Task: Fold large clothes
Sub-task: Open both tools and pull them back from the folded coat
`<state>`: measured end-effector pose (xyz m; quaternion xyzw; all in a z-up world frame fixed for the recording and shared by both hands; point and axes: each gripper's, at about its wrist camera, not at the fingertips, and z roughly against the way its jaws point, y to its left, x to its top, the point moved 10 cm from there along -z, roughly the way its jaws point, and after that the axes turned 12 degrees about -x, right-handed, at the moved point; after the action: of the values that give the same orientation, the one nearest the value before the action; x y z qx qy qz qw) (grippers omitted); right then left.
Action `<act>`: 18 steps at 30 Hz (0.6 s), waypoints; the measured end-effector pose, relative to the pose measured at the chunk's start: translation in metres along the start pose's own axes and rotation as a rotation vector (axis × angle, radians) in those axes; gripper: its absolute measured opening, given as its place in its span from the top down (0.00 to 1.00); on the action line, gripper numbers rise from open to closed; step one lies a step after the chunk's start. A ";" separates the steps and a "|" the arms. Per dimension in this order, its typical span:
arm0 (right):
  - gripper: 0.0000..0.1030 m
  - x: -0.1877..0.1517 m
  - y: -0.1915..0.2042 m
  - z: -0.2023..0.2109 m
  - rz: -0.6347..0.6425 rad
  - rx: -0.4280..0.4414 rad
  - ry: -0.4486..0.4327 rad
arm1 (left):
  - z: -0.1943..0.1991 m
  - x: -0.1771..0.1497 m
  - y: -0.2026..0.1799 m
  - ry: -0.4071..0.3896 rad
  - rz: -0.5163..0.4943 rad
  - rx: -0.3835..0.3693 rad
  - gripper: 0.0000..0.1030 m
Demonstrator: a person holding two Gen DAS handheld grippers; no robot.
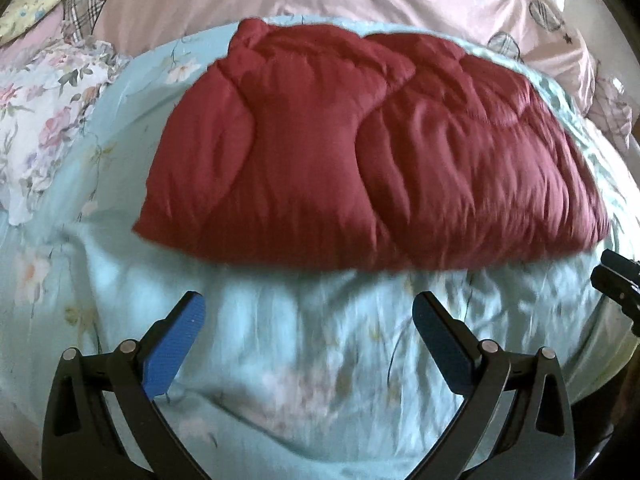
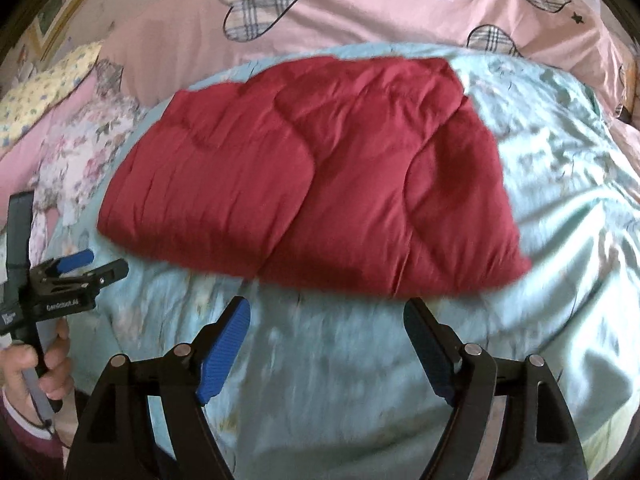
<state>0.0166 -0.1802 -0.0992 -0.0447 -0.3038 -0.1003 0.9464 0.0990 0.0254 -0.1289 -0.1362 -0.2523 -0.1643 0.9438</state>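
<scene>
The dark red quilted jacket point(image 1: 372, 148) lies folded on the pale green floral bedsheet point(image 1: 280, 360), long axis running nine to three. It sits at twelve o'clock from both grippers (neither touching it). The left gripper point(image 1: 308, 320) and right gripper point(image 2: 326, 328) have jaws apart and empty, about equally near its front edge.
</scene>
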 end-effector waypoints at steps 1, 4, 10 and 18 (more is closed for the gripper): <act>0.21 -0.008 0.004 0.000 0.017 -0.004 0.011 | -0.001 -0.006 -0.002 0.014 -0.007 0.002 0.00; 0.20 -0.020 0.010 -0.002 0.048 -0.016 0.042 | 0.000 -0.018 -0.007 0.043 -0.024 0.012 0.00; 0.12 -0.010 0.007 0.019 0.026 -0.039 0.009 | 0.024 -0.012 -0.020 0.016 -0.066 0.054 0.00; 0.05 0.026 0.007 0.051 0.001 -0.025 -0.064 | 0.063 0.026 -0.036 -0.048 -0.089 0.054 0.00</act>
<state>0.0105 -0.1702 -0.0428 -0.0599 -0.3325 -0.1024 0.9356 0.0789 0.0075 -0.0564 -0.1034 -0.2851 -0.1961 0.9325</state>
